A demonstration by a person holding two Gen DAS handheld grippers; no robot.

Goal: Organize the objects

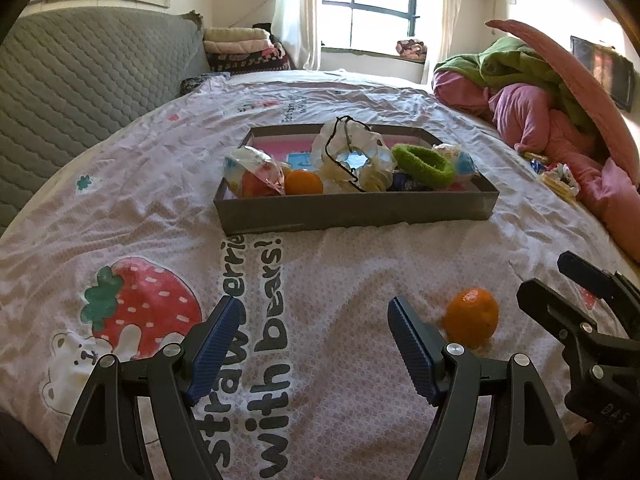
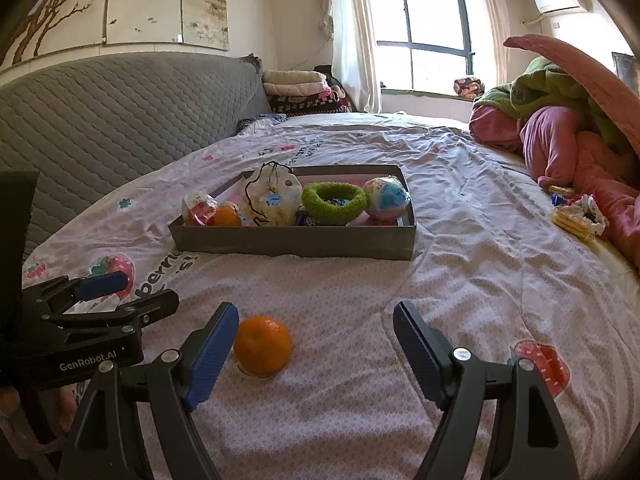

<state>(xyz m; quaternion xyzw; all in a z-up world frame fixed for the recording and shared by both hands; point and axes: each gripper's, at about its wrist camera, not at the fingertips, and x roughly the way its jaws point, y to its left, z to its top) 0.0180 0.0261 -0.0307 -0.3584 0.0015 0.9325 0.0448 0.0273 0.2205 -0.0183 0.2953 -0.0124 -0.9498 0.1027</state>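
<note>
A: Grippers?
B: Left gripper (image 1: 310, 328) spread wide, nothing in it, over the bedspread (image 1: 340, 360). Right gripper (image 2: 314, 334) spread wide too, nothing gripped. Both tilt down at the bed.
A: Loose item?
B: One orange (image 2: 262, 345) on the bedspread, just beside the right gripper's left finger (image 2: 212, 354), inside the gap but near that edge. From the left wrist view it sits right of that gripper's right finger.
A: Farther out?
B: Grey box (image 2: 292, 242) mid-bed: second orange (image 2: 227, 216), green fuzzy ring (image 2: 334, 202), drawstring pouch (image 2: 272, 200), wrapped balls.
A: Room?
B: Strawberry-and-bear print bedspread, wrinkled. Grey quilted headboard (image 2: 120, 120) left, folded blankets (image 2: 300, 92) beyond it, bright window (image 2: 420, 36), pink and green bedding pile (image 2: 560, 120) right, air conditioner (image 2: 562, 0) high up.
</note>
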